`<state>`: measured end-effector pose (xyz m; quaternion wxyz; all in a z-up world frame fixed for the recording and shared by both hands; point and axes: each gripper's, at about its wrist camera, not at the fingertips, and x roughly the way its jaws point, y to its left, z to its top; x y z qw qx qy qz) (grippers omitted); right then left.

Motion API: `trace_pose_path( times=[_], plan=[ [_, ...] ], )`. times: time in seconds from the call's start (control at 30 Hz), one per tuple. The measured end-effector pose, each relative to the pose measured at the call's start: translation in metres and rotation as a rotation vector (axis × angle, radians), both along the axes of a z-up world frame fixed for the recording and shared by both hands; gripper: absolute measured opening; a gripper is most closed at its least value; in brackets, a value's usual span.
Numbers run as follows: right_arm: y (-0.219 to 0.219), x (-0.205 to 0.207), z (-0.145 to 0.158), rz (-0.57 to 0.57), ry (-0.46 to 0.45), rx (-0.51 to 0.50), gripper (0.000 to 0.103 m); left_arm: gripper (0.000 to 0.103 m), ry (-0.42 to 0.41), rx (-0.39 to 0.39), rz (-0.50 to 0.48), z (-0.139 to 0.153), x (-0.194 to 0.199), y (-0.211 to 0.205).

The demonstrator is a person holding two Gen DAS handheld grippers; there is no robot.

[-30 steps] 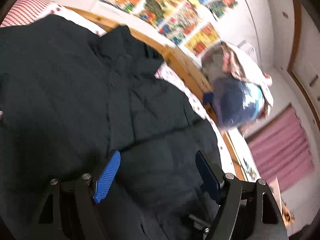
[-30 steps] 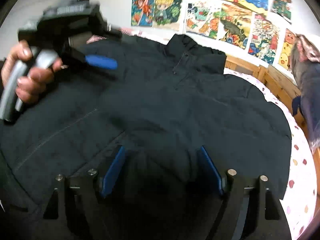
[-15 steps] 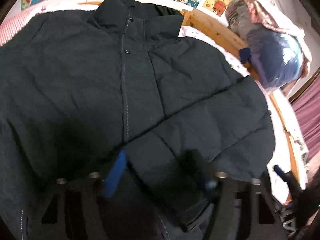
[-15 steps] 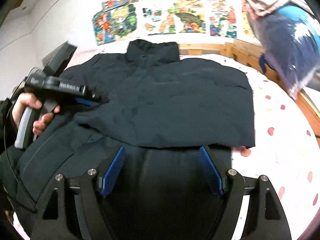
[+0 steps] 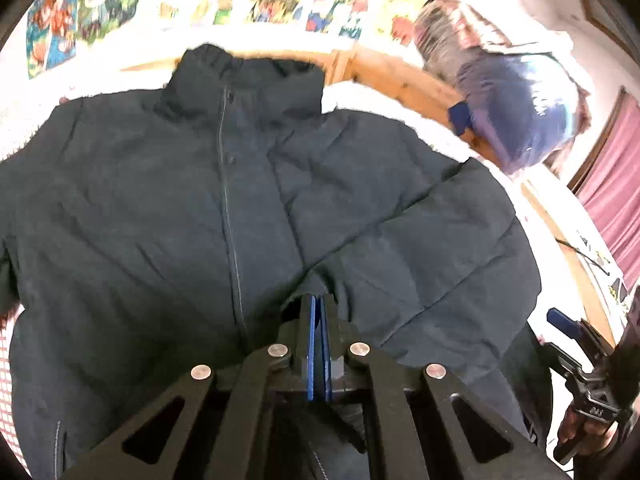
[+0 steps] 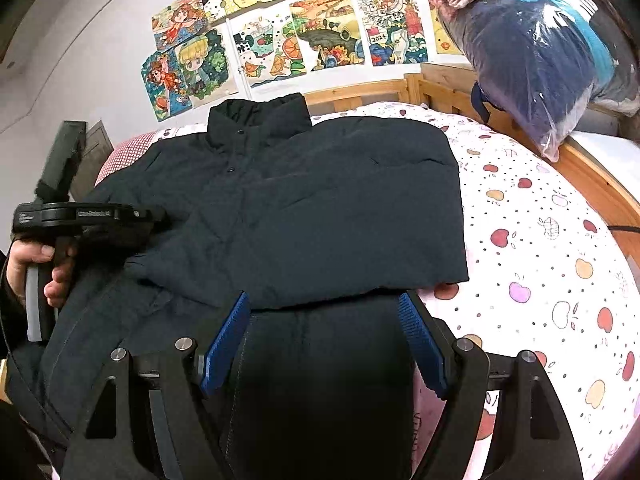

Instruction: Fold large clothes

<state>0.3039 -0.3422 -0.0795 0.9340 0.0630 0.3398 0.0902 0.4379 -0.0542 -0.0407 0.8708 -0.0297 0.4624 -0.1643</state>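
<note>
Jacket (image 6: 304, 208), one, between two grippers: left gripper (image 5: 318, 312) pinching its fabric, right gripper (image 6: 324, 336) spread.

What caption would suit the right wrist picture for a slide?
Open right gripper hovers over a dark puffer jacket spread on an apple-print bedsheet.

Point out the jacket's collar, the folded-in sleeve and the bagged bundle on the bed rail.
collar (image 6: 260, 118), right wrist view, middle of the stand-up collar.
folded-in sleeve (image 6: 340, 216), right wrist view, its flat middle.
bagged bundle (image 6: 536, 52), right wrist view, dark blue front.
</note>
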Motion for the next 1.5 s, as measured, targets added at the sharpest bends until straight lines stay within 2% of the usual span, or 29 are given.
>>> trace_pose_path(
  times=[0.07, 0.17, 0.4, 0.57, 0.73, 0.87, 1.0, 1.27, 1.37, 1.5],
  plan=[
    [-0.001, 0.003, 0.003, 0.001, -0.004, 0.001, 0.072, 0.003, 0.022, -0.035, 0.026, -0.005, 0.006, 0.007],
    [-0.003, 0.005, 0.008, 0.003, -0.023, -0.024, 0.072, 0.002, 0.010, -0.061, 0.057, -0.004, 0.006, 0.018],
    [-0.010, 0.027, 0.027, -0.010, -0.054, -0.031, 0.072, 0.002, -0.105, -0.055, 0.107, 0.019, 0.000, 0.029],
    [-0.008, 0.057, 0.040, -0.005, -0.056, -0.027, 0.073, 0.002, -0.190, -0.028, 0.193, 0.052, -0.005, 0.056],
    [0.017, 0.099, 0.045, 0.039, -0.062, -0.044, 0.075, 0.002, -0.239, 0.070, 0.299, 0.076, -0.012, 0.085],
    [0.047, 0.131, 0.034, 0.102, -0.035, -0.049, 0.075, 0.002, -0.239, 0.112, 0.411, 0.079, -0.013, 0.116],
    [0.077, 0.156, 0.022, 0.146, -0.009, -0.077, 0.075, 0.002, -0.217, 0.142, 0.490, 0.070, -0.010, 0.143],
    [0.129, 0.189, -0.022, 0.199, 0.125, -0.223, 0.077, 0.002, -0.141, 0.152, 0.517, 0.040, 0.003, 0.161],
    [0.136, 0.193, -0.036, 0.204, 0.158, -0.250, 0.079, 0.003, -0.115, 0.124, 0.505, 0.033, 0.007, 0.164],
    [0.140, 0.185, -0.039, 0.200, 0.133, -0.257, 0.083, 0.005, -0.130, 0.033, 0.497, 0.034, -0.002, 0.174]
  ],
)
